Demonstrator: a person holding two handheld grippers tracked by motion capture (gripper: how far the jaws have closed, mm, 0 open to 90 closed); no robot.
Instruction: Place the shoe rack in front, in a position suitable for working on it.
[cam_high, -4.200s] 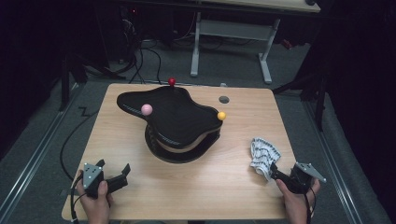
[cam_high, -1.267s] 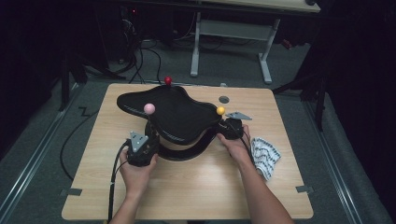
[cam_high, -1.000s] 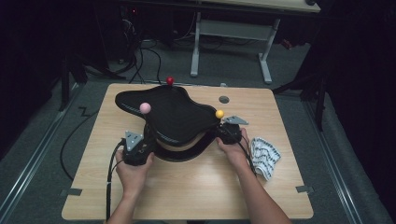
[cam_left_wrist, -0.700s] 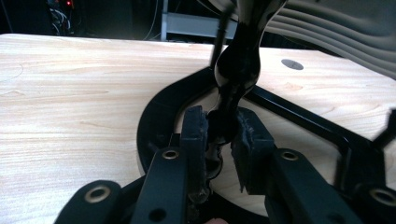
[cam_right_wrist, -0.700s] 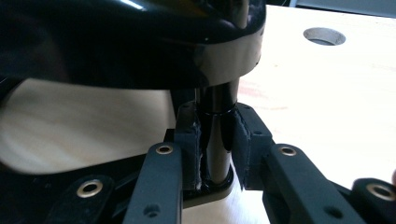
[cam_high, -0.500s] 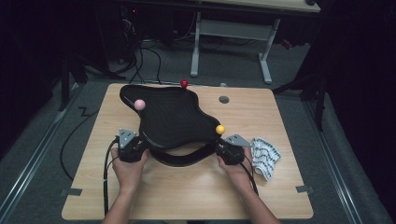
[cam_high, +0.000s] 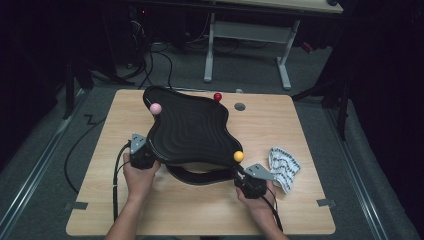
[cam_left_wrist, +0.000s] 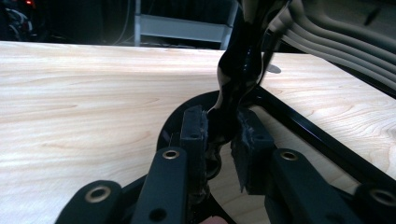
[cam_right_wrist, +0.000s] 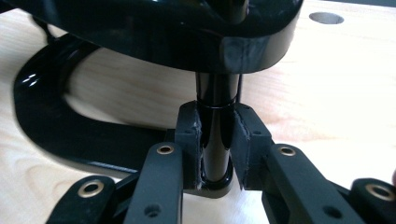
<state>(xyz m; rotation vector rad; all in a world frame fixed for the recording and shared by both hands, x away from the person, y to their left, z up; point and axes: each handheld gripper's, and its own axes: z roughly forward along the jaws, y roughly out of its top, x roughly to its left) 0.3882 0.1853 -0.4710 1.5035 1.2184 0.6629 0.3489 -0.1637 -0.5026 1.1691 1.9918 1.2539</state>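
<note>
tray (cam_high: 187, 132): black plastic by the look, glossy, top ribbed in wavy ridges
post (cam_right_wrist: 215, 135): black, high gloss, smooth, reflective
base ring (cam_right_wrist: 51, 126): same glossy black, smooth
balls (cam_high: 238, 156): smooth, slight sheen; yellow, pink, red
table (cam_high: 280, 125): pale wood grain, matt, smooth
gripper pads (cam_right_wrist: 189, 128): matt black, rough, rubbery, worn edges
gripper arms (cam_right_wrist: 156, 186): matt black, brass-coloured metal rivets
cloth (cam_high: 282, 167): white fabric, dark pattern, crumpled

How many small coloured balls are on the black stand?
3. The pink ball is at the far left corner of the black stand, the red ball at its far edge, and the yellow ball at the near right corner. More could be hidden beneath.
</note>
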